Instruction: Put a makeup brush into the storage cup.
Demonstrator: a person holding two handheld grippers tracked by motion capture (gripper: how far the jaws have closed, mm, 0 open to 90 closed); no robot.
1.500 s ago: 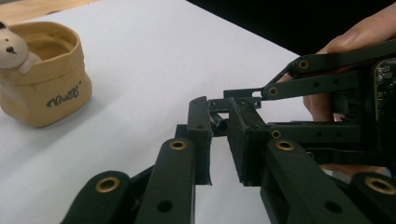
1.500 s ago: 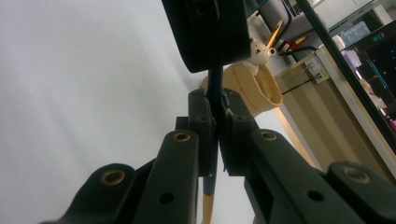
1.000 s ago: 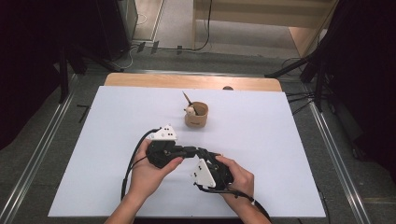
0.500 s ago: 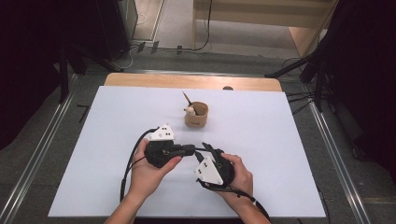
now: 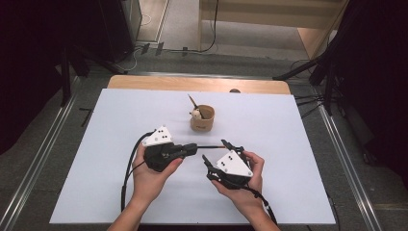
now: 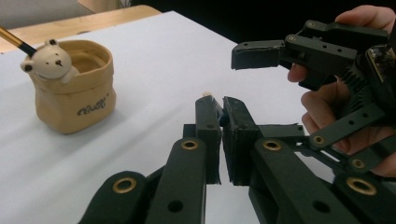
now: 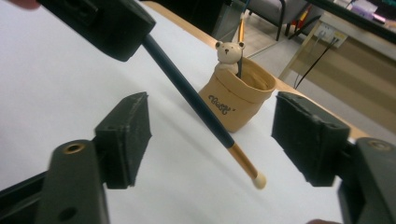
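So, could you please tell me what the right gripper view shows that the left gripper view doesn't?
Right gripper view: the dark pencil down to its pale tip, between the right hand-held gripper's jaws, which have just been opening, clear of it. Left gripper view: the left hand-held gripper shut on that pencil. Both: the bear cup on the table.

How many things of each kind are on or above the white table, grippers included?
Grippers: 2, the left gripper shut on the dark pencil, the right gripper with jaws just opened, pencil between them untouched.
Pencils: 2, the dark pencil and one pencil in the cup.
Cups: 1, the tan bear cup.
Total: 5.
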